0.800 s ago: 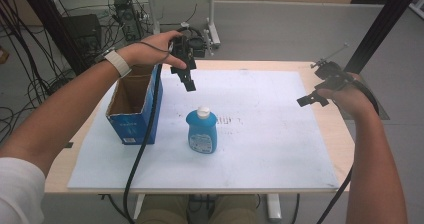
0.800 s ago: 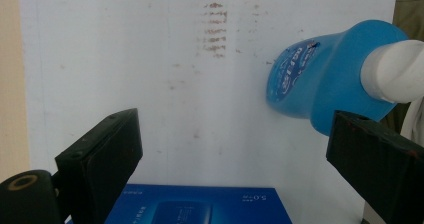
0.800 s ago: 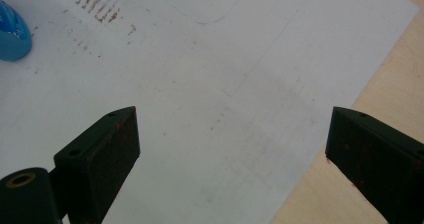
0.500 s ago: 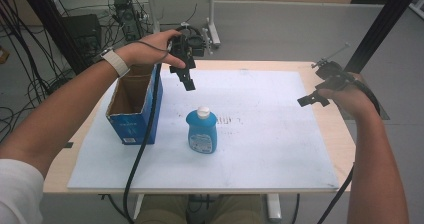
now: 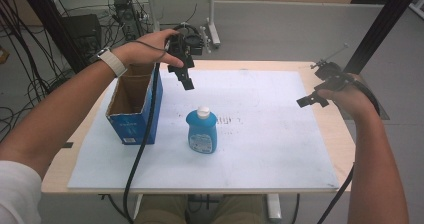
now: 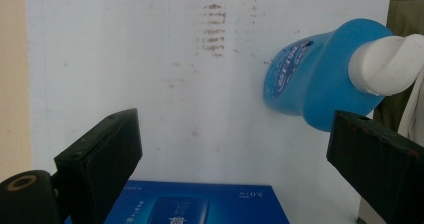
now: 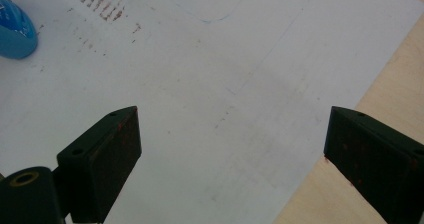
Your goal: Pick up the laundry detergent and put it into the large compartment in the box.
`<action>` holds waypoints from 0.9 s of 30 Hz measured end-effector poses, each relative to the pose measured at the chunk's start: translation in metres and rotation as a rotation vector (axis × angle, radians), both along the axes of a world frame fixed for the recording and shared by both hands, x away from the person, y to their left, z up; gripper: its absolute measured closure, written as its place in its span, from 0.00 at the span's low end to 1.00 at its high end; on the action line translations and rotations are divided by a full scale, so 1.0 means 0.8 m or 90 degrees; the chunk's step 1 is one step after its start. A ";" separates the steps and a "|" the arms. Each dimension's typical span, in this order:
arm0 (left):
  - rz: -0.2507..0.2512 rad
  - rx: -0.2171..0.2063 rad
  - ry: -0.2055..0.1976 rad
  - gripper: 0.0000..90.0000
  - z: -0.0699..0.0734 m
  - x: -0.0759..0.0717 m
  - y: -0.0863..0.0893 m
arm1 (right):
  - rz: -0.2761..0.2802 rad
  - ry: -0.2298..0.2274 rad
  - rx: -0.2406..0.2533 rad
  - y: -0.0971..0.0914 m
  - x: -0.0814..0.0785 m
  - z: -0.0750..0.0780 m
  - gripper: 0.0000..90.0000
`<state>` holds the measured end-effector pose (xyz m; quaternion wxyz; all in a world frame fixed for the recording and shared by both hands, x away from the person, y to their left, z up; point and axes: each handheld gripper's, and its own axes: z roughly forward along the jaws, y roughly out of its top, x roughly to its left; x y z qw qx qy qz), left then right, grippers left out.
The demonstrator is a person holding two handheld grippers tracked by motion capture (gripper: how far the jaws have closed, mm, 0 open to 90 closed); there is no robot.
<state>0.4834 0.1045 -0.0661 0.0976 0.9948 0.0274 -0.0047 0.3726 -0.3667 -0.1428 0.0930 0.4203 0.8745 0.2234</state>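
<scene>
A blue bottle with a white cap stands upright on the white sheet, near the middle. My left gripper hangs in the air behind it, pointing down and forward. Its own view has the jaws wide apart, left gripper open and holding nothing, with the bottle beyond them at the upper right. My right gripper hovers over the sheet's right edge. In its own view the right gripper is open and bare above the sheet, and the bottle's edge is far off at the upper left.
An open-topped blue cardboard box stands on the sheet's left side, just left of the bottle; the box lies below the left jaws. The wooden table edge runs along the right. Cables trail from both grippers.
</scene>
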 end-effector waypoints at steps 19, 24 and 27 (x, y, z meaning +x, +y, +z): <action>-0.010 -0.006 0.002 0.09 0.012 -0.005 0.006 | 0.009 0.003 0.002 0.000 -0.002 0.000 0.09; -0.016 -0.011 0.001 0.09 0.016 -0.010 0.009 | 0.010 0.008 0.002 0.000 -0.001 -0.002 0.09; -0.023 -0.018 0.005 0.09 0.019 -0.012 0.012 | 0.009 0.007 0.003 -0.001 -0.002 -0.002 0.09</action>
